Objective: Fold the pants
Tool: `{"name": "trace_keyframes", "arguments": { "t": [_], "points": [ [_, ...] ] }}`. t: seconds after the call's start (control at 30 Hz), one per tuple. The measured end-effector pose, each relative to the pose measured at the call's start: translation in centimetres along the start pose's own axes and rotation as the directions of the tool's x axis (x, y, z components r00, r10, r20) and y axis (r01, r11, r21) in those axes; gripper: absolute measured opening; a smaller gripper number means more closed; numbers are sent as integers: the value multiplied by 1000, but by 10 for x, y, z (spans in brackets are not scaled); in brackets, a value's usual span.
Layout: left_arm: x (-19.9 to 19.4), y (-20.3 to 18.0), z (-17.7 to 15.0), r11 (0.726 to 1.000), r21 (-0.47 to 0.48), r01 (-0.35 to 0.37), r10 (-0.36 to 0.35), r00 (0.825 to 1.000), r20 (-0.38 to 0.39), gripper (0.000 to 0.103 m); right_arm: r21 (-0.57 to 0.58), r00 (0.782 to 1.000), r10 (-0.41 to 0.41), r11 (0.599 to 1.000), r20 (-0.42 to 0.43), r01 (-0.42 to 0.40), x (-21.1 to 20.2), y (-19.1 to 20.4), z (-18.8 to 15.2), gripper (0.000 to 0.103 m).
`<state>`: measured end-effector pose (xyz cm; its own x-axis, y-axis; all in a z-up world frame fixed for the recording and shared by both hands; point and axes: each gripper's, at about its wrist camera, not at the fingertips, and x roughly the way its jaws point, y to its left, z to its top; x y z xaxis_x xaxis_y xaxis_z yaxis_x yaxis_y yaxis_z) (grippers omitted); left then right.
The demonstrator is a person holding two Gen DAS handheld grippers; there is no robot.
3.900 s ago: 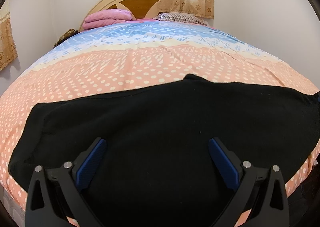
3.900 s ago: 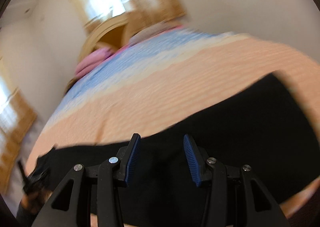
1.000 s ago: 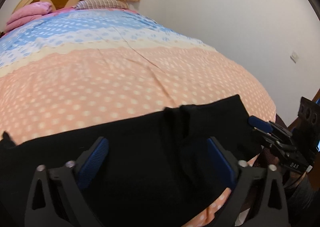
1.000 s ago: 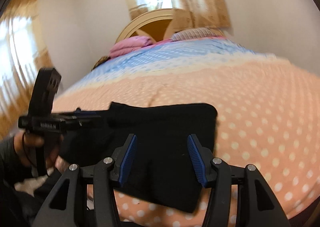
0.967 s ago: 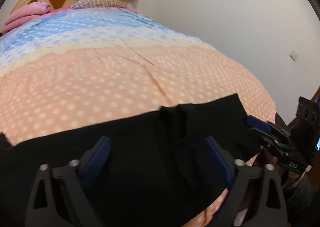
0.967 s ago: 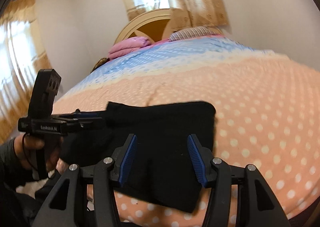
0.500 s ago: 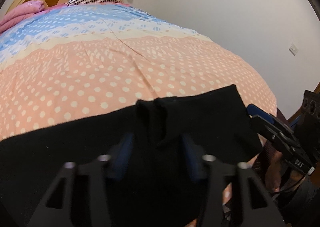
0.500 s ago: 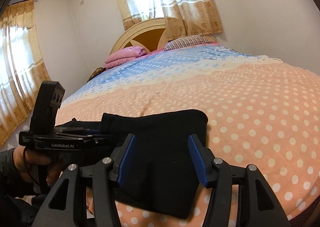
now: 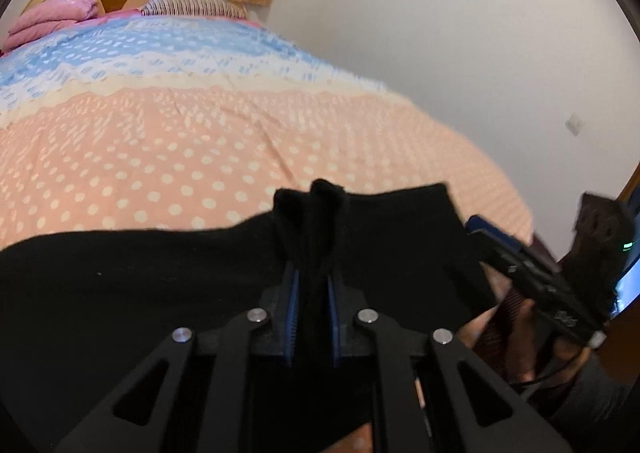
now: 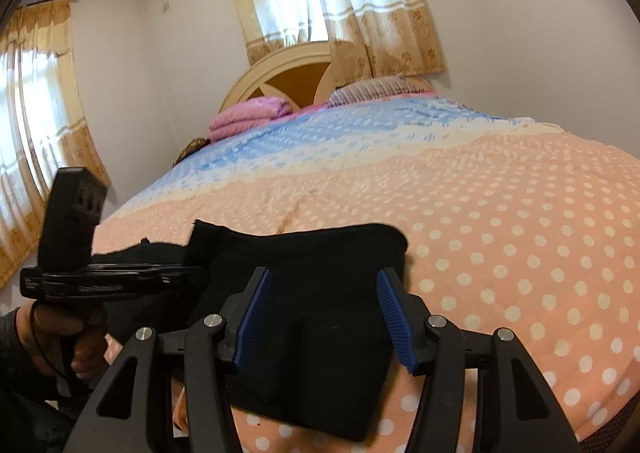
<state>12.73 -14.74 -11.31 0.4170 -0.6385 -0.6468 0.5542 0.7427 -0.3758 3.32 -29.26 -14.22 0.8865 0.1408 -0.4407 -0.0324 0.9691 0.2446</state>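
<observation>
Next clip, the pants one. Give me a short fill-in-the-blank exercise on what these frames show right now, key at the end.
1. The left gripper is shut on a bunched ridge of the ____ pants.
2. The right gripper hovers over the pants with its jaws ____.
3. The pants lie on a bedspread whose near, peach part is patterned with white ____.
4. At the headboard, the folded blanket is ____ in colour.

Missing words: black; open; dots; pink

White walls (image 10: 520, 33); daylight through two windows with beige patterned curtains (image 10: 332, 1); a bed (image 10: 500, 205) in polka-dot cover, arched wooden headboard (image 10: 296, 77), pink folded blanket (image 10: 248, 115), striped pillow (image 10: 368, 90).
</observation>
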Motion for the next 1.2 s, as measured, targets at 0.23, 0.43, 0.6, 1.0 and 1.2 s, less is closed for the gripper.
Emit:
{"name": "trace_keyframes", "arguments": {
  "t": [0.23,0.43,0.6,1.0,1.2],
  "points": [
    [-20,2,3,998,-25,58,-57,998,25,12,24,1000,-9,1000,12,9,-1,-5,3,57],
    [-33,16,3,990,-101,96,-92,995,43,12,18,1000,-8,1000,9,8,0,-5,3,58],
    [-49,16,5,988,-92,123,-116,990,83,12,1,1000,-8,1000,6,8,1,-3,1,59],
    [-8,19,-4,995,-71,77,-77,997,6,21,-136,994,107,985,-22,-109,2,30,-6,61],
    [-16,10,10,984,-65,163,-162,986,31,21,-374,986,134,913,-98,-162,8,94,-32,64]
  ]
}}
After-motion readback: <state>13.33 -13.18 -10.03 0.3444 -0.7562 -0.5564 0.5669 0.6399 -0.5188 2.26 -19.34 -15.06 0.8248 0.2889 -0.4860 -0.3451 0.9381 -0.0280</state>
